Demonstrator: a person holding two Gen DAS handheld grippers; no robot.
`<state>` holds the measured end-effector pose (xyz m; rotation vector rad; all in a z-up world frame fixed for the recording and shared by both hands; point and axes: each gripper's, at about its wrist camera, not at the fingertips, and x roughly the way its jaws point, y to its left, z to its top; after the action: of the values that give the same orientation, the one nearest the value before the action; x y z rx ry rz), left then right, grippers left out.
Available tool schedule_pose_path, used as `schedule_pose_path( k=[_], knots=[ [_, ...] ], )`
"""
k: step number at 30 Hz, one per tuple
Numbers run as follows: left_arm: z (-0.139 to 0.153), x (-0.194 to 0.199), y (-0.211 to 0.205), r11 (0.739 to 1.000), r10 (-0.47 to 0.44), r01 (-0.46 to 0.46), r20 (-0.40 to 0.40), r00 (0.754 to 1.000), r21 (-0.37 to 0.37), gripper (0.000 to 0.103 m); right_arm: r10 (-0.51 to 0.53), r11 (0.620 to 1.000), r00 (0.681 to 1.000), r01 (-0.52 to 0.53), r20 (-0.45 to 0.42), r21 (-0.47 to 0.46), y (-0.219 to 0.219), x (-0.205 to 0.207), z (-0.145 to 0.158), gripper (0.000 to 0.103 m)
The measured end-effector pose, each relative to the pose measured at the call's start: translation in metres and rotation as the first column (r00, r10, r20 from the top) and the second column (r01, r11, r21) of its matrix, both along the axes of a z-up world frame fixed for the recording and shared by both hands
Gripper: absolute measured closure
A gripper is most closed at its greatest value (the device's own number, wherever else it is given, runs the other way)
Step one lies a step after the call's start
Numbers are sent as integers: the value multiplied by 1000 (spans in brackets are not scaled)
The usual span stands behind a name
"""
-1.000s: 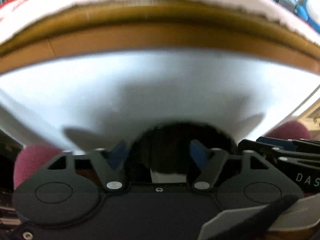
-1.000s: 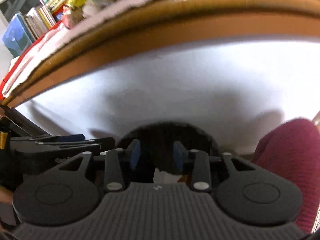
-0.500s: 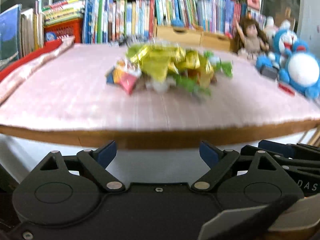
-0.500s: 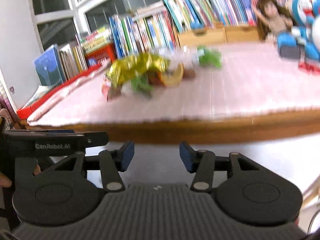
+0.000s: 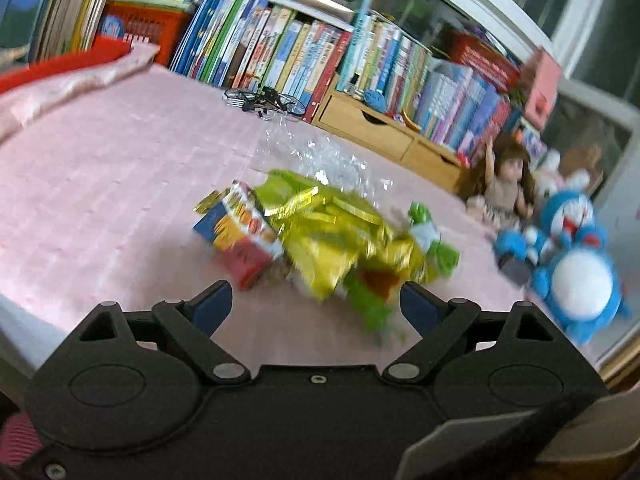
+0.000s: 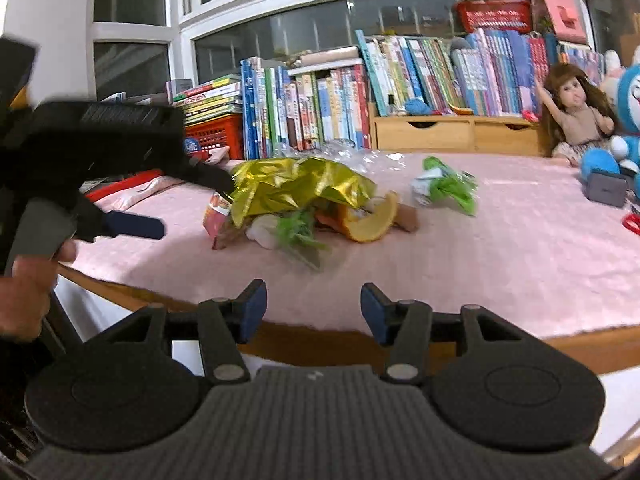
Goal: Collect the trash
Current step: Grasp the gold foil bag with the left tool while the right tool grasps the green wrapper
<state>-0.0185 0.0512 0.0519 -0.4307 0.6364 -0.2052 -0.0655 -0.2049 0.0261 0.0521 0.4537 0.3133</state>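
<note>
A heap of trash lies mid-table on the pink cloth [image 6: 500, 248]: a crumpled gold foil wrapper [image 6: 296, 184] [image 5: 328, 236], a colourful carton [image 5: 240, 236], an orange peel [image 6: 368, 224], green wrappers [image 6: 444, 186] [image 5: 434, 248] and clear plastic [image 5: 324, 156]. My left gripper [image 5: 314, 306] is open, empty, and hovers over the cloth just short of the heap. From the right wrist view the left gripper [image 6: 180, 200] sits at the heap's left side, a hand holding it. My right gripper [image 6: 313, 306] is open and empty at the table's front edge.
Rows of books [image 6: 320, 108] and a wooden drawer box [image 6: 452, 134] line the back. A doll [image 6: 576, 116], blue plush toys [image 5: 576, 272], a grey block [image 6: 606, 188] and red scissors [image 6: 632, 222] sit at the right. A small black drone [image 5: 264, 100] lies behind the heap.
Both grippers rose from under the table edge to above the tabletop. The left one moved forward over the cloth toward the heap. Both stay open.
</note>
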Motion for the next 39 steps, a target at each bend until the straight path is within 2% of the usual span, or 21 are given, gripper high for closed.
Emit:
schedule_pose_path(
  k=[1, 4, 7, 11, 16, 17, 19, 21, 22, 25, 28, 35, 39],
  knots=[
    [1, 9, 2, 999, 7, -7, -6, 1000, -34, 12, -9, 1000, 1000, 10, 17, -16, 6, 2, -1, 36],
    [1, 32, 9, 990, 8, -10, -15, 1000, -142, 2, -34, 998, 998, 36, 47, -50, 20, 10, -6, 35],
    [-7, 56, 10, 971, 68, -86, -83, 994, -224, 1, -48, 997, 998, 51, 47, -51, 28, 21, -9, 33],
    [-21, 83, 4, 955, 114, -161, -191, 975, -250, 1, -60, 996, 997, 63, 52, -56, 32, 30, -11, 33],
    [-35, 103, -4, 953, 142, -194, -224, 964, -233, 2, -42, 998, 998, 44, 43, -52, 33, 40, -11, 35],
    [-36, 106, -5, 953, 137, -189, -220, 966, -235, 5, -36, 998, 998, 39, 42, -54, 33, 42, -11, 38],
    [-36, 110, -5, 951, 111, -165, -212, 971, -260, 16, -36, 998, 999, 38, 40, -55, 33, 45, -11, 53],
    [-34, 111, -6, 946, 93, -147, -193, 977, -289, 38, -37, 998, 999, 39, 34, -45, 31, 48, -12, 60],
    [-32, 110, -6, 944, 84, -136, -179, 980, -301, 43, -39, 998, 999, 40, 29, -41, 30, 49, -11, 70],
    [-25, 107, -7, 944, 56, -99, -145, 988, -315, 47, -45, 998, 999, 46, 30, -30, 28, 49, -11, 88],
    [-14, 101, -9, 945, 32, -62, -100, 995, -321, 49, -56, 998, 997, 57, 50, -20, 25, 45, -9, 90],
    [23, 71, -21, 975, 32, -17, 67, 997, -223, 49, -87, 996, 993, 87, 82, 2, 15, 35, 1, 91],
    [35, 53, -21, 984, 63, -40, 128, 990, -176, 49, -113, 994, 987, 112, 118, 17, 7, 27, 9, 92]
  ],
)
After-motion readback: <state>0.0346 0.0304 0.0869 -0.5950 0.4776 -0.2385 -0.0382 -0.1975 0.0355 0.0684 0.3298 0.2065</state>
